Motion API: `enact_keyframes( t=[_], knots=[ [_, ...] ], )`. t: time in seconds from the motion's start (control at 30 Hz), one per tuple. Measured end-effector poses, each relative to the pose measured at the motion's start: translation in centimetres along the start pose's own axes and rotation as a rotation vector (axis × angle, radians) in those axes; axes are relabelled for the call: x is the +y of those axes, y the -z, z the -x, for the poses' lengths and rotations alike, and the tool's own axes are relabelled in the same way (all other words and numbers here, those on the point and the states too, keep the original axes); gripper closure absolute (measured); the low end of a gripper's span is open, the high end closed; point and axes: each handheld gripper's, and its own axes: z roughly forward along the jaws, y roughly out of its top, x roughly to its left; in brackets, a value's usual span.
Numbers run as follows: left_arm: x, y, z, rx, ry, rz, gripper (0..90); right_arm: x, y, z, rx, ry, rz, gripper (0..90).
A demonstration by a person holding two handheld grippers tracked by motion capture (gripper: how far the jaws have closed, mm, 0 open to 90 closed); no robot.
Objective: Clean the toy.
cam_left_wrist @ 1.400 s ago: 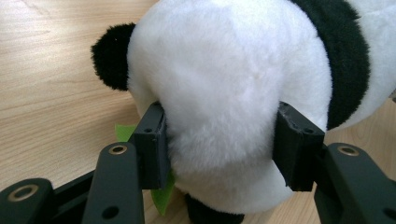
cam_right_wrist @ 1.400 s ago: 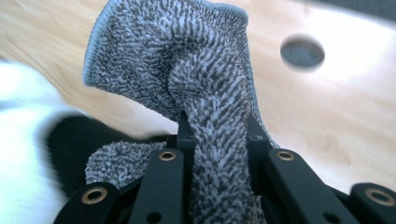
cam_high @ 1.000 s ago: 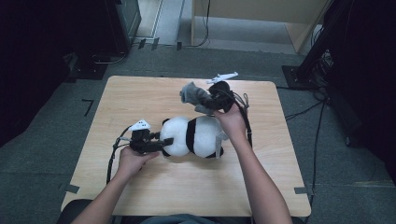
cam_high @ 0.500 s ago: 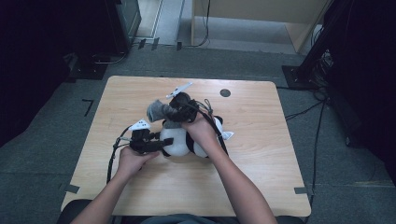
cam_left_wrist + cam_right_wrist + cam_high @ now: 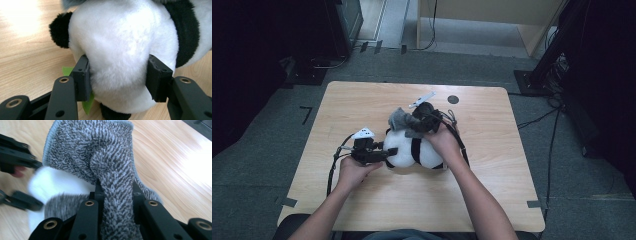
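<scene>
A black-and-white panda plush (image 5: 419, 151) lies on the wooden table (image 5: 362, 105). My left gripper (image 5: 387, 153) is shut on its white, rounded end; in the left gripper view both pads (image 5: 82, 75) dent the fur of the panda plush (image 5: 125, 42) on either side. A green scrap (image 5: 86, 106) pokes out beneath it. My right gripper (image 5: 416, 125) is shut on a grey woolly cloth (image 5: 401, 119), held against the top of the plush. In the right gripper view the cloth (image 5: 100, 150) bunches up between the jaws of the right gripper (image 5: 116, 192), over the white fur (image 5: 57, 183).
A small black round mark (image 5: 453, 99) sits near the table's far edge. Cables trail from both grippers across the table. Dark equipment and cables stand on the floor around the table. Bare wood lies at the left, right and front.
My right gripper has carried the grey cloth from the far right of the table leftward and down onto the top of the panda. The left gripper has kept still on the plush.
</scene>
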Motion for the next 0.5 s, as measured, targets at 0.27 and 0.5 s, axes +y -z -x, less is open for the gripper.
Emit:
enact_keyframes(
  t=[0.27,0.5],
  knots=[
    [0.0,0.0,0.1,-0.001,0.007,0.002,45.8,-2.0,2.3,3.9,-0.059,-0.092,0.028,75.8],
    [-0.1,0.0,0.0,-0.002,0.014,0.007,45.6,-4.6,2.6,6.9,-0.07,-0.186,0.031,75.8]
  ],
)
